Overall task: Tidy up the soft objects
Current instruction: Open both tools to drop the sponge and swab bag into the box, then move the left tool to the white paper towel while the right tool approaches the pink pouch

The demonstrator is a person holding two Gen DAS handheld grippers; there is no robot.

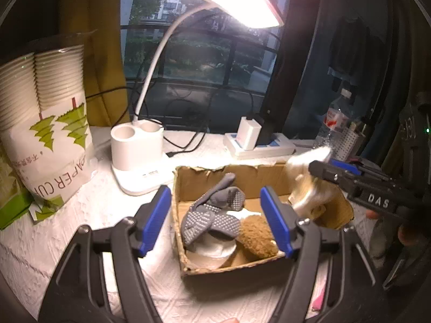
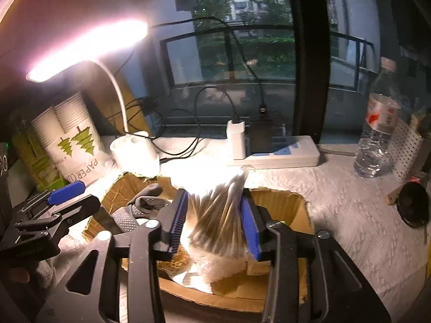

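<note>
An open cardboard box [image 1: 237, 265] [image 2: 282, 196] stands on the white cloth. It holds grey grip socks [image 1: 212, 215] [image 2: 145, 204], a brown fuzzy pad [image 1: 256, 237] and something white beneath them. My left gripper [image 1: 215, 220] [image 2: 78, 199] hovers open and empty over the box's left side. My right gripper [image 2: 214, 223] [image 1: 320, 169] is above the box's right side. A clear bag of cotton swabs [image 2: 218, 215] [image 1: 307, 196] sits blurred between its blue pads, its lower end down in the box. The pads stand slightly apart from it.
A lit desk lamp with a white base [image 1: 134, 150] and a pack of paper cups [image 1: 48, 123] stand at the back left. A power strip [image 2: 274, 153] with chargers and cables lies behind the box. At the right are a water bottle [image 2: 377, 134], a perforated holder [image 2: 406, 145] and a black round object [image 2: 413, 207].
</note>
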